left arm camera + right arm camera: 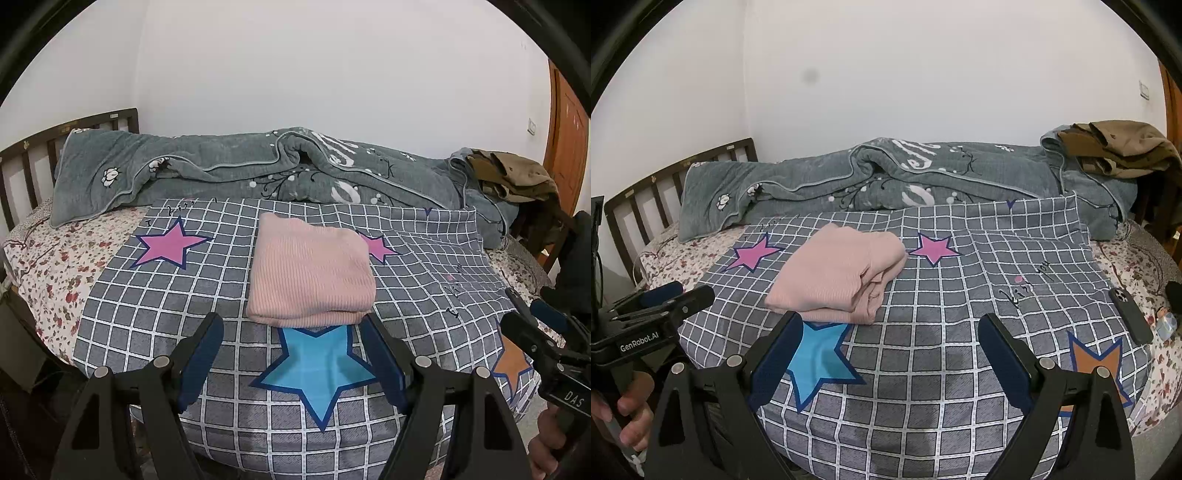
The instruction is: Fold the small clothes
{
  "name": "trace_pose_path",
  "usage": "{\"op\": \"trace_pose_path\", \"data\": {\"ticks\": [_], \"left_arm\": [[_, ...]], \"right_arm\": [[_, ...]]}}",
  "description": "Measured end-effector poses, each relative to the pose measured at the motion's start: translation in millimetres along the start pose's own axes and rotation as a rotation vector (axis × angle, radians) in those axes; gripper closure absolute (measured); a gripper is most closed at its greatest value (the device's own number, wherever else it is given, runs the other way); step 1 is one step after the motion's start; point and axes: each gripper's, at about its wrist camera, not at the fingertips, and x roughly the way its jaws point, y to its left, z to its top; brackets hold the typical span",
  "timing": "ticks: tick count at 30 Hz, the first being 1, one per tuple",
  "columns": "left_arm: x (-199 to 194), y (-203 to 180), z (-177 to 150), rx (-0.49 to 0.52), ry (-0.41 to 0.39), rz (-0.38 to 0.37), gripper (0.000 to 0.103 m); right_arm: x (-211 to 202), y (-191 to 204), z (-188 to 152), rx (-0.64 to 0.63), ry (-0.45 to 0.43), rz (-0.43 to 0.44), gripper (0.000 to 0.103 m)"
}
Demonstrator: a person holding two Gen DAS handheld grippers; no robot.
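Note:
A pink ribbed garment (pixel 309 271) lies folded into a thick rectangle on the grey checked sheet (pixel 155 317) with coloured stars. My left gripper (pixel 291 328) is open just in front of its near edge, with nothing between the fingers. In the right wrist view the same pink garment (pixel 836 275) lies to the left, its stacked folded layers facing the camera. My right gripper (pixel 890 326) is open over bare sheet, to the right of the garment's near corner and apart from it. Each gripper appears at the edge of the other's view, held by a hand.
A rumpled grey quilt (pixel 236 170) runs along the back of the bed against the wall. Brown clothes (pixel 1123 147) are piled at the back right. A dark phone (pixel 1130 314) lies on the floral bedsheet (pixel 55 266) at the right. A wooden headboard (pixel 33 155) stands at the left.

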Motion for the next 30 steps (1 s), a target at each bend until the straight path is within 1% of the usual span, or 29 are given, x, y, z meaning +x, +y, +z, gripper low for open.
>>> {"op": "trace_pose_path", "data": {"ticks": [30], "left_arm": [[-1.9, -2.8, 0.6, 0.000, -0.001, 0.001, 0.028]], "right_arm": [[-4.0, -1.6, 1.2, 0.014, -0.002, 0.003, 0.009]]}}
